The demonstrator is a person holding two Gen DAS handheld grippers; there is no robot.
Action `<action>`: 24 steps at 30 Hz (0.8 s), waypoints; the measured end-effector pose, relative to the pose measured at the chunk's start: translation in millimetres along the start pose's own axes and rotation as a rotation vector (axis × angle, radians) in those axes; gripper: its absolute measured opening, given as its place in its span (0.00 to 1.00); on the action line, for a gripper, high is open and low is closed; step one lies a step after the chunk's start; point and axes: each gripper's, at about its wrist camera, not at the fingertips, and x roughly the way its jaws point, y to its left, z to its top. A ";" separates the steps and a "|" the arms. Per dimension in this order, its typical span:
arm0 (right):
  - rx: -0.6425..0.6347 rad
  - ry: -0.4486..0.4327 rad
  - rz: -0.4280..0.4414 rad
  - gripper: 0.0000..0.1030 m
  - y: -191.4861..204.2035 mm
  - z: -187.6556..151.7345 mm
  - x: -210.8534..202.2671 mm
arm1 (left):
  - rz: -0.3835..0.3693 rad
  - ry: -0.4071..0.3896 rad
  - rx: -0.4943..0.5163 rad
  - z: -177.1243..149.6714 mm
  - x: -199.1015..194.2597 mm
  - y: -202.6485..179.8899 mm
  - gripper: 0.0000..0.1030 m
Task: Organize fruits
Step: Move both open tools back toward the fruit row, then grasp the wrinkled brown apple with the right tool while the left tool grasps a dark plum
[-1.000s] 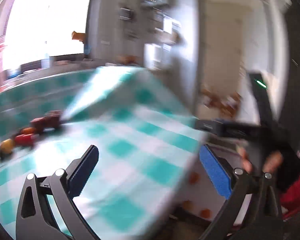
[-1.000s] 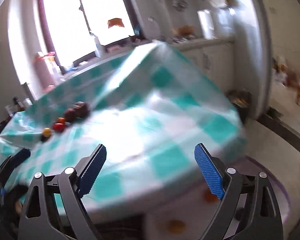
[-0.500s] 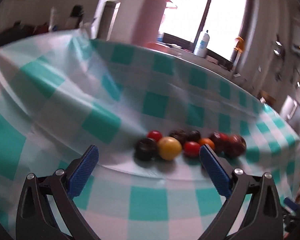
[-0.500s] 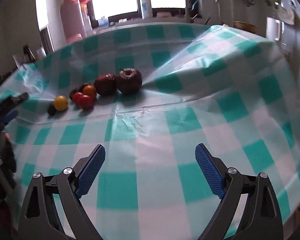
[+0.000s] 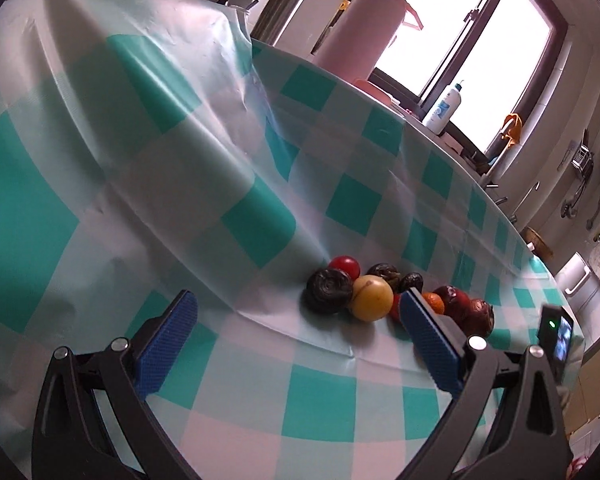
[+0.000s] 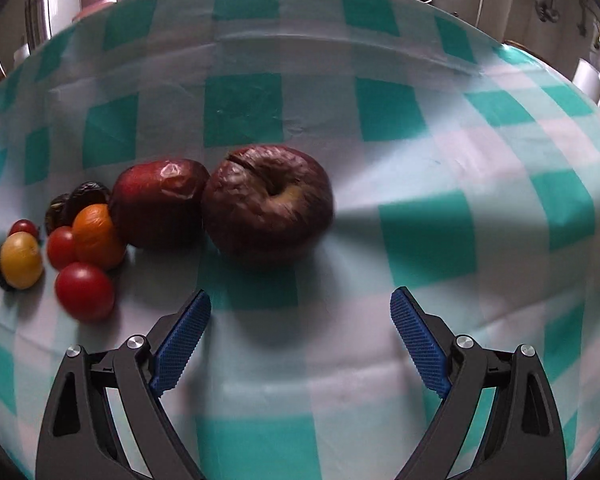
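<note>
A cluster of fruit lies on the teal-and-white checked tablecloth (image 6: 420,168). In the right wrist view a big wrinkled dark-red apple (image 6: 268,204) sits just ahead of my right gripper (image 6: 300,322), which is open and empty. Left of it are a smaller red apple (image 6: 158,204), an orange fruit (image 6: 98,236), red tomatoes (image 6: 85,291), a yellow fruit (image 6: 21,260) and dark shrivelled fruits (image 6: 76,200). In the left wrist view my left gripper (image 5: 298,322) is open and empty, with the yellow fruit (image 5: 371,298) and a dark shrivelled fruit (image 5: 328,291) just beyond its fingertips.
A pink thermos (image 5: 360,24) and a steel flask (image 5: 280,8) stand behind the raised fold of cloth at the table's far edge. A white bottle (image 5: 444,108) stands by the window. The other gripper's body with a green light (image 5: 556,332) shows at the right.
Both grippers swung from the table's edge toward the fruit. The right one has come close to the big apple; the left one has rolled and now faces the cluster from its other end.
</note>
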 end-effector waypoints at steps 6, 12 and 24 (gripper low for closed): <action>-0.024 0.000 -0.051 0.86 11.6 30.2 25.8 | 0.014 0.027 0.019 -5.5 5.4 -5.9 0.98; -0.025 -0.005 0.064 0.62 1.0 25.4 23.3 | 0.027 0.072 0.054 -11.8 14.3 -13.1 0.98; 0.223 -0.054 0.388 0.62 -40.2 -58.2 -40.9 | 0.058 0.202 0.177 -24.2 40.5 -25.4 0.98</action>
